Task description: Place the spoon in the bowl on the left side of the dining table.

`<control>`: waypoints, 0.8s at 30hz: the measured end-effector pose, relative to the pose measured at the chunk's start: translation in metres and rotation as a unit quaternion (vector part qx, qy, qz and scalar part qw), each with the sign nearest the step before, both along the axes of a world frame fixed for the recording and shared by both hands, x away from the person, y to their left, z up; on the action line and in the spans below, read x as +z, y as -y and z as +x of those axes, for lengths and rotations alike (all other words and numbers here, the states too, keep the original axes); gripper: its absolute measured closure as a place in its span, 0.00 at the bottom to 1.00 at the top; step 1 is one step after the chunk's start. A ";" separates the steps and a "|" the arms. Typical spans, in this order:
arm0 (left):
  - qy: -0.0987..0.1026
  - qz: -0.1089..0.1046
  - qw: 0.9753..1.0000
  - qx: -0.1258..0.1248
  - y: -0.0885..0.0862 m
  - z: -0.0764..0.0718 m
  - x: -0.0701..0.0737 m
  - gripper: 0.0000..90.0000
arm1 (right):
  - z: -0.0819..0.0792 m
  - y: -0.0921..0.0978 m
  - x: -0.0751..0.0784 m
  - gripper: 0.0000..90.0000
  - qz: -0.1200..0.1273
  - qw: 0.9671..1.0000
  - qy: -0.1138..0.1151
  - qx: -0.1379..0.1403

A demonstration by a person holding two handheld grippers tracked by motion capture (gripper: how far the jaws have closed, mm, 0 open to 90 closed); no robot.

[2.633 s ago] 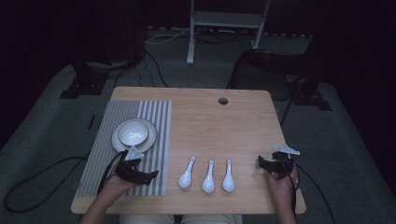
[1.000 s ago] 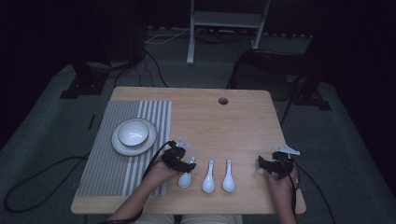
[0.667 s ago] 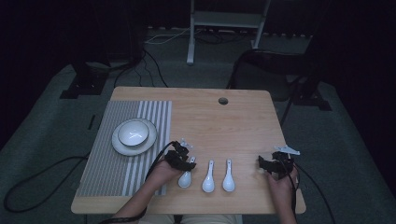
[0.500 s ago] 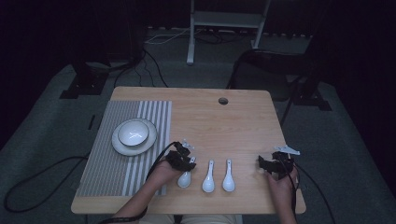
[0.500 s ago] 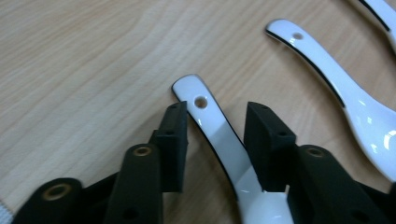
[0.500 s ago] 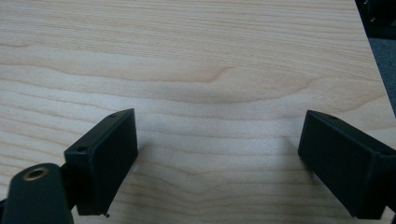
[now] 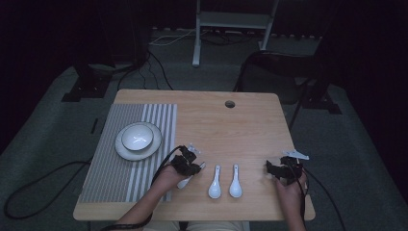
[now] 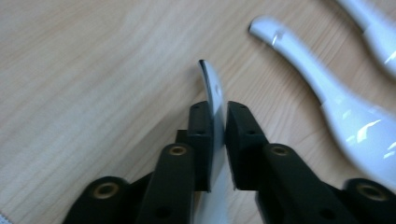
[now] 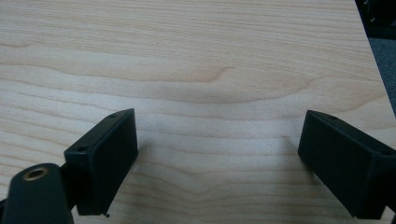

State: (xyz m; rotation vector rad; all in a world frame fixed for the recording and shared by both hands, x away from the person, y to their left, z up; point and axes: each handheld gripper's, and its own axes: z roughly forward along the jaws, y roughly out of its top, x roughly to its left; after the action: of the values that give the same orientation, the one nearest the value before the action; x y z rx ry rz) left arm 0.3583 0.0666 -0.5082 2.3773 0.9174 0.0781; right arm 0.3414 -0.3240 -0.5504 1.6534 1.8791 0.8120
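Three white ceramic spoons lie in a row near the table's front edge. My left gripper [image 7: 191,163] is over the leftmost spoon [image 7: 184,182]; in the left gripper view its jaws [image 8: 218,122] are shut on that spoon's thin handle [image 8: 214,88], edge-on, just above the wood. The middle spoon [image 7: 214,186] [image 8: 329,100] and the right spoon [image 7: 235,183] [image 8: 373,23] lie flat beside it. My right gripper [image 7: 281,169] rests at the front right of the table, and its jaws [image 9: 217,144] stand wide open over bare wood with nothing between them.
A white bowl [image 7: 137,136] sits on a white plate [image 7: 126,153] on a grey striped placemat [image 7: 115,178] at the table's left. A round cable hole [image 7: 230,104] is near the far edge. Chairs and stands surround the table [image 7: 240,130].
My left gripper has gone from the placemat rightward to the leftmost spoon and settled on its handle. The right gripper has stayed in place.
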 end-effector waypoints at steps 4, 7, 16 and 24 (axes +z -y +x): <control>0.002 0.010 1.000 -0.014 0.002 -0.002 0.004 0.95 | 0.000 0.000 0.000 0.12 0.000 1.000 0.000 0.000; -0.003 -0.004 1.000 -0.011 -0.001 -0.002 0.005 0.95 | 0.000 0.000 0.000 0.12 0.000 1.000 0.000 0.000; 0.012 -0.031 0.999 -0.010 -0.010 -0.007 0.024 0.95 | 0.000 0.000 0.000 0.12 0.000 1.000 0.000 0.000; 0.021 -0.047 0.999 -0.007 -0.016 -0.009 0.035 0.95 | 0.000 0.000 0.000 0.12 0.000 1.000 0.000 0.000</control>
State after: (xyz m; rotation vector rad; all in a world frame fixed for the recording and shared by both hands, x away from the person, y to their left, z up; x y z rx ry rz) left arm 0.3494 0.0827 -0.4731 2.2863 0.8656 0.0771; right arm 0.3415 -0.3240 -0.5504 1.6537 1.8791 0.8124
